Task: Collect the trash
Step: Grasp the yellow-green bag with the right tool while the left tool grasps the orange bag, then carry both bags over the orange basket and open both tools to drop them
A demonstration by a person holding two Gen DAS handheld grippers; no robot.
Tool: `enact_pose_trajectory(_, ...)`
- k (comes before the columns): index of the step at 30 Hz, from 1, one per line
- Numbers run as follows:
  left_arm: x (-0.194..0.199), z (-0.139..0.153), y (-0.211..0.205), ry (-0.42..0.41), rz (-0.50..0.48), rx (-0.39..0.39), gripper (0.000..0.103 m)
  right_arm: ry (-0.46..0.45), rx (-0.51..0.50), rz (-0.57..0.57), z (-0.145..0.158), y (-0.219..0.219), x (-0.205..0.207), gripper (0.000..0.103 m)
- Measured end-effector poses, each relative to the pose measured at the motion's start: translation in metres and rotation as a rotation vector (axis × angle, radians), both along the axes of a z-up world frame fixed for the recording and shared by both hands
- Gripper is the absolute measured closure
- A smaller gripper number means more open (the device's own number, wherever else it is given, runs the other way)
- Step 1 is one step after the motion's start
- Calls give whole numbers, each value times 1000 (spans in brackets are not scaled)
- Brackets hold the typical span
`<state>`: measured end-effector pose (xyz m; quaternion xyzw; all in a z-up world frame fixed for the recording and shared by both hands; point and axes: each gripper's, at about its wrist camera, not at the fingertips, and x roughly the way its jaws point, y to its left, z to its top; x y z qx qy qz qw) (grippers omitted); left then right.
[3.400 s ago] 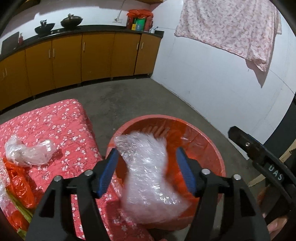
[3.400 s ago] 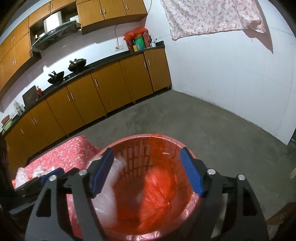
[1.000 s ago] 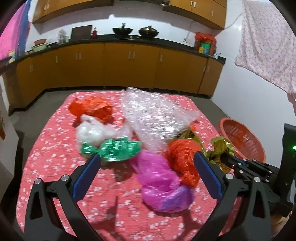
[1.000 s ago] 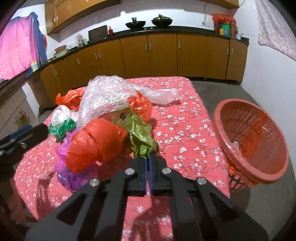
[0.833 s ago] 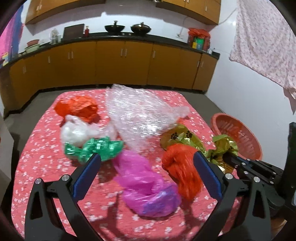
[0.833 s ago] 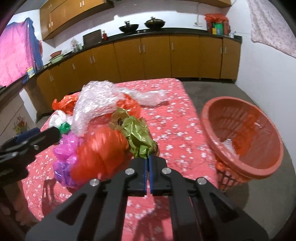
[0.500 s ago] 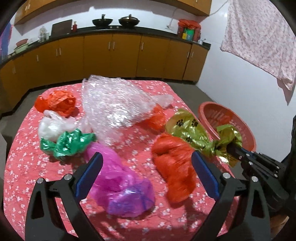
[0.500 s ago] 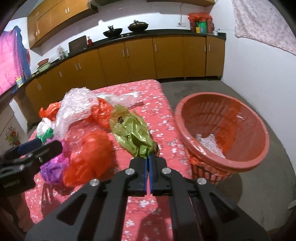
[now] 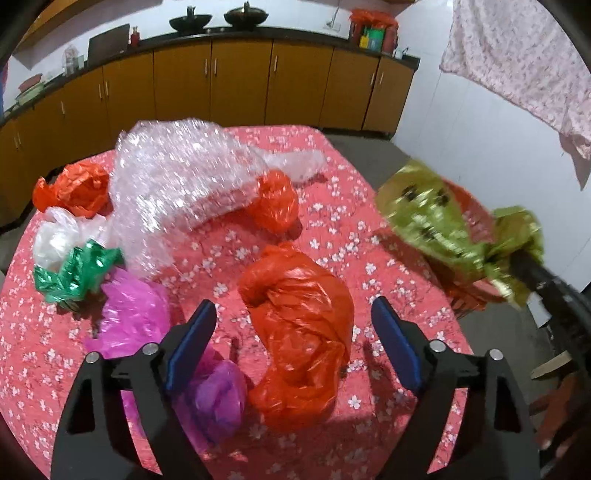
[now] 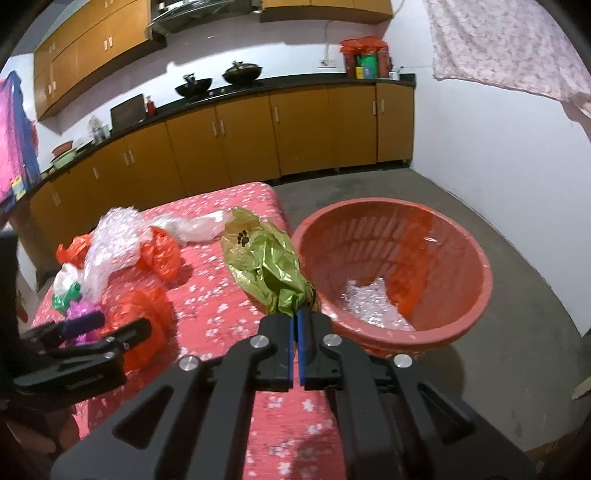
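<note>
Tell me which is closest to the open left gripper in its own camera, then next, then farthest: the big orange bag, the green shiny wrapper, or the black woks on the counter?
1. Big orange bag, right between the left gripper fingers.
2. Green shiny wrapper, off to the left on the table.
3. Black woks, far back on the counter.

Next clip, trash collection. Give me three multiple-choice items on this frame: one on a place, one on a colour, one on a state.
1. Where does the basket stand?
A. on the table
B. on the floor beside the table
C. on the counter

2. What colour is the wrapper held by the right tongs?
A. blue
B. white
C. gold-green

3. How are the left tongs?
A. open, over the red bag
B. shut on the red bag
C. shut on bubble wrap

Answers:
1 B, the basket sits on concrete by the red tablecloth.
2 C, shiny gold-green foil with paw prints.
3 A, the blue pads stand wide apart, holding nothing.
</note>
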<state>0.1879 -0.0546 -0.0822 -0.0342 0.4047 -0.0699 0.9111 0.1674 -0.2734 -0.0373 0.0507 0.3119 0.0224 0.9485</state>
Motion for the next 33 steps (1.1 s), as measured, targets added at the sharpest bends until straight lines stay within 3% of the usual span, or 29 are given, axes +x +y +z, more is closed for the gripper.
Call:
enact_pose_trajectory(3,4,-5,-4,13,0,27,20,1,9,-17,1,-8,1,100)
enact_pose_trajectory(7,8,-8,-11,32,-15,49,43,5,19,-35,-2,-15,0,99)
enact_pose_trajectory(14,4,-4,-13,13,-39,54,58,6,34,-50,-5,-22,0,100)
enact_pose_trajectory(26,-5,33,-6,-73,-76,-78,60,-17,59,-81,2,-36,-1,100)
enact_pose_trajectory(33,9,43,-23,-103,-121,-97,60,-36,77,-116,5,-50,-3,100)
